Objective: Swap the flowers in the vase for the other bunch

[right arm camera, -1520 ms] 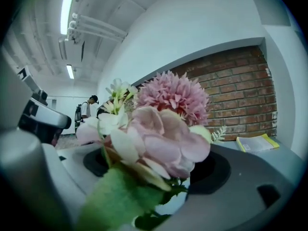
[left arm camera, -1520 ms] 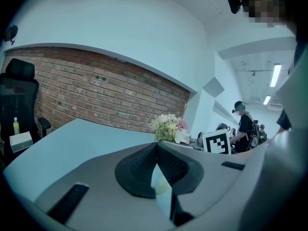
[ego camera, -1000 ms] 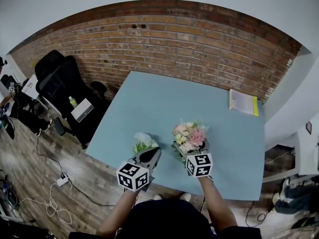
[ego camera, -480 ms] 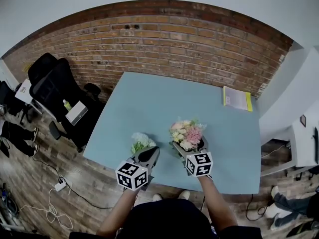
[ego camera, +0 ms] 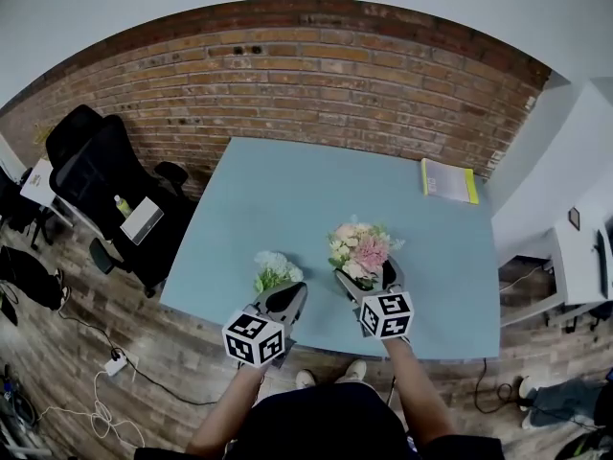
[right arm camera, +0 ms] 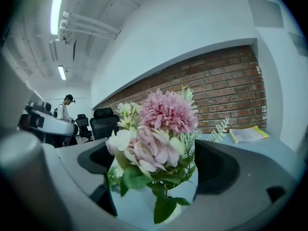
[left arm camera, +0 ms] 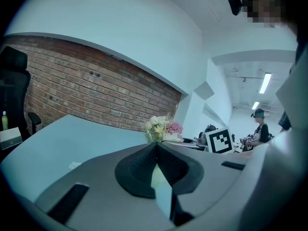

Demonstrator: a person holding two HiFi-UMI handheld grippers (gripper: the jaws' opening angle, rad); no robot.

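No words, numbers or brand names can be read; the marker cube (ego camera: 255, 339) in each hand bears only black-and-white square patterns; the yellow booklet (ego camera: 448, 181) at the table's (ego camera: 287, 190) far right corner shows print too small to read.

- An office: black swivel chairs (ego camera: 96, 171) stand left of the left tongs (ego camera: 287, 300), off the edge of the tabletop (ego camera: 287, 190).
- Cables (ego camera: 86, 391) and a power strip (ego camera: 117, 362) trail over wood flooring (ego camera: 182, 353) further left.
- Far left of the right tongs (ego camera: 369, 276), strip lights (right arm camera: 57, 4) hang above a person (right arm camera: 65, 107) at desks (right arm camera: 48, 124).
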